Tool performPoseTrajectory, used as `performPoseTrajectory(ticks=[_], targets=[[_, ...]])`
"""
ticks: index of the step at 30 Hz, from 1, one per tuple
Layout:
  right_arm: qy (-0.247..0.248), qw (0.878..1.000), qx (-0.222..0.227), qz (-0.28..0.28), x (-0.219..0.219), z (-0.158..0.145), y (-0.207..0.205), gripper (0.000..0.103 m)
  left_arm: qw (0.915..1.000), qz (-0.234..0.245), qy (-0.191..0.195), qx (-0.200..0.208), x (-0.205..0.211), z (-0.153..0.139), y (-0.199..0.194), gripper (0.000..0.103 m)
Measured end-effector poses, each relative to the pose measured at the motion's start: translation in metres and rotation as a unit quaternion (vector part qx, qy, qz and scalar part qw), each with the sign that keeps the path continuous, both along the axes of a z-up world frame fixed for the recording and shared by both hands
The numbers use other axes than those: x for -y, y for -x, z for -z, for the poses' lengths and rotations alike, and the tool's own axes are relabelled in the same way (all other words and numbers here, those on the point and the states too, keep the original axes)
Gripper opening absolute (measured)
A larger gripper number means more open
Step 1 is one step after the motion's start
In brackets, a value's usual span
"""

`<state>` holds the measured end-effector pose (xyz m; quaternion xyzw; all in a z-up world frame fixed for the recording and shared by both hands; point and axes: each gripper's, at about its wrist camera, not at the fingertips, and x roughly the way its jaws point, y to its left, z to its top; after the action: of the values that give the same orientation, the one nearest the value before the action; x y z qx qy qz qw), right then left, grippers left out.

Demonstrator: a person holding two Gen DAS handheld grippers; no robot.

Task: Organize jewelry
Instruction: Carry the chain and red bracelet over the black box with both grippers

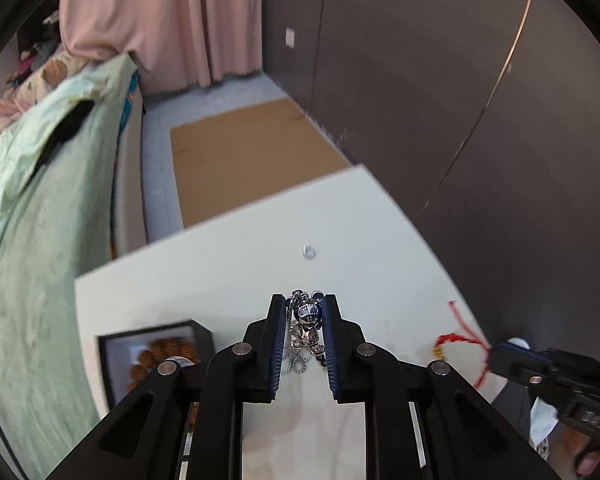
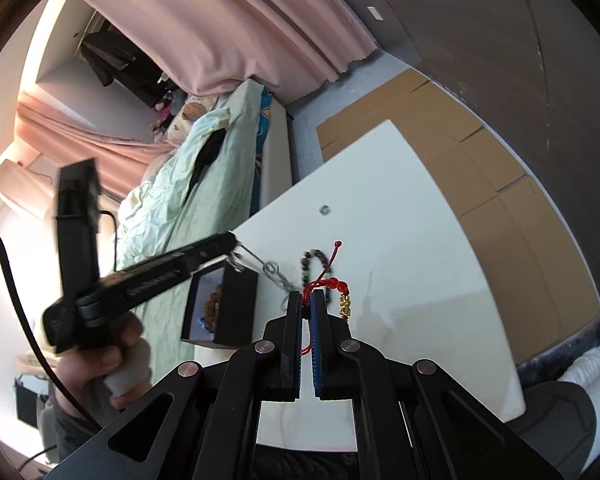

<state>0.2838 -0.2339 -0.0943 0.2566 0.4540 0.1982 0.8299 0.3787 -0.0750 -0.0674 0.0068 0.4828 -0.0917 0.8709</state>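
My left gripper [image 1: 305,300] is shut on a silver chain necklace [image 1: 306,322] whose figure pendant sits between the pads, lifted off the white table [image 1: 220,264]. In the right wrist view the left gripper [image 2: 232,246] trails the silver chain [image 2: 270,269] down toward the table. My right gripper [image 2: 306,296] is shut on a red cord bracelet [image 2: 332,282] with a gold charm [image 2: 344,306]. A dark bead bracelet [image 2: 312,264] lies just past it. A black box [image 1: 156,344] holds brown beads at the table's left. A small ring [image 1: 309,251] lies farther out.
A bed with a green cover [image 1: 40,240] runs along the table's left side. Flat cardboard [image 1: 240,152] lies on the floor beyond the table, next to a dark wall [image 1: 460,80]. A hand [image 2: 100,360] holds the left gripper's handle.
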Motion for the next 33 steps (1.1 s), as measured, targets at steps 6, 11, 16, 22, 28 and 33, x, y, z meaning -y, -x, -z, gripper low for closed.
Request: performPoseTrajectory(ticks=[6, 11, 16, 22, 28, 33], targets=[[0.002, 1.0, 0.013, -0.009, -0.013, -0.014, 0.001, 0.005, 0.9984, -0.004, 0.015, 0.054, -0.012, -0.057, 0.018, 0.019], [0.003, 1.0, 0.022, -0.018, -0.025, -0.022, 0.001, 0.005, 0.9953, -0.007, 0.021, 0.094, -0.02, -0.096, 0.028, 0.019], [0.005, 0.999, 0.026, -0.03, -0.037, -0.029, 0.002, 0.005, 0.9908, -0.012, 0.021, 0.133, -0.032, -0.135, 0.042, 0.019], [0.008, 0.999, 0.03, -0.045, -0.049, -0.035, 0.005, 0.005, 0.9866, -0.023, 0.02, 0.16, -0.051, -0.155, 0.055, 0.019], [0.012, 0.998, 0.034, -0.057, -0.062, -0.037, 0.006, 0.005, 0.9864, -0.034, 0.016, 0.16, -0.069, -0.148, 0.059, 0.019], [0.016, 0.997, 0.034, -0.06, -0.067, -0.035, 0.009, 0.005, 0.9881, -0.045, 0.019, 0.146, -0.084, -0.128, 0.056, 0.019]])
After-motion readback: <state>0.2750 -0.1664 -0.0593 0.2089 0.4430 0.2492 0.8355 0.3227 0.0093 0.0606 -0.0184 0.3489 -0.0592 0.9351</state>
